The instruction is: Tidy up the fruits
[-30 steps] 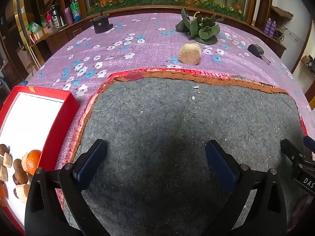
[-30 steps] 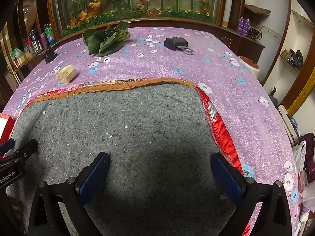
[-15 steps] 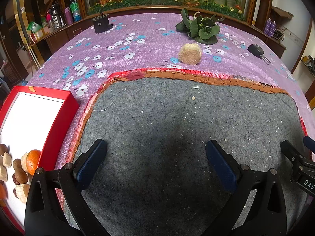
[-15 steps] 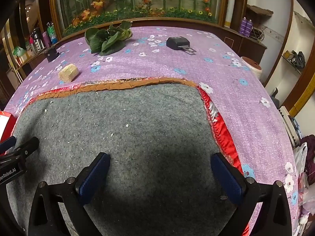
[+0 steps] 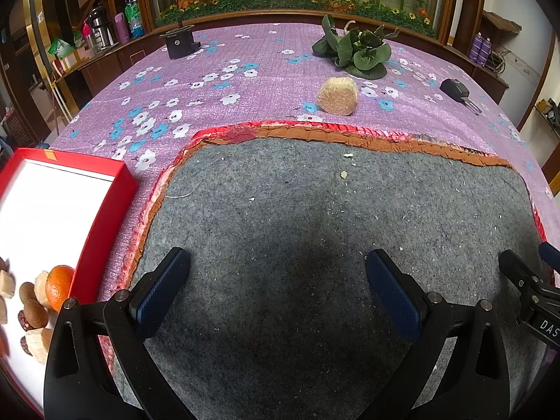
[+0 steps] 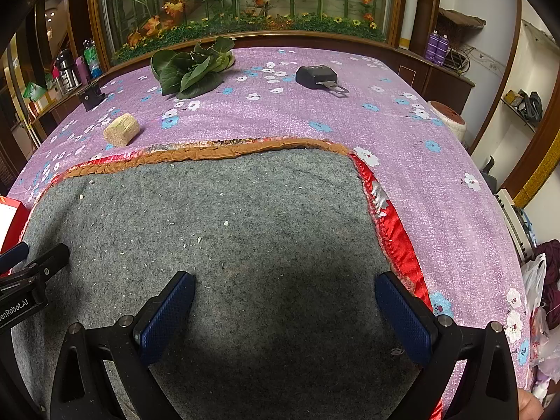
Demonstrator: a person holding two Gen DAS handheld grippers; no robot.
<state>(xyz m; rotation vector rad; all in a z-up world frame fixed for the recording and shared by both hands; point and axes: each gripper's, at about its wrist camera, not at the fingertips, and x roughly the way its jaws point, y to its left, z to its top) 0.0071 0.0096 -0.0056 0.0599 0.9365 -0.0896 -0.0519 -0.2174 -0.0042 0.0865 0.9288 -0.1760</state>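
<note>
Presently I held the left claw (image 5: 276,290) and right claw (image 6: 283,311) wide open, empty; the orange (image 5: 60,285) looked firm, so I judged gripping across its middle best

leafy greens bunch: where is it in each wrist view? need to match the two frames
Left wrist: leafy greens upper right of centre, on the purple floral cloth beyond the straw-coloured roll.
Right wrist: leafy greens upper left, far up the purple floral cloth, right of and beyond the roll.
Shared landmark: the black key fob, right of the greens in both views.
</note>
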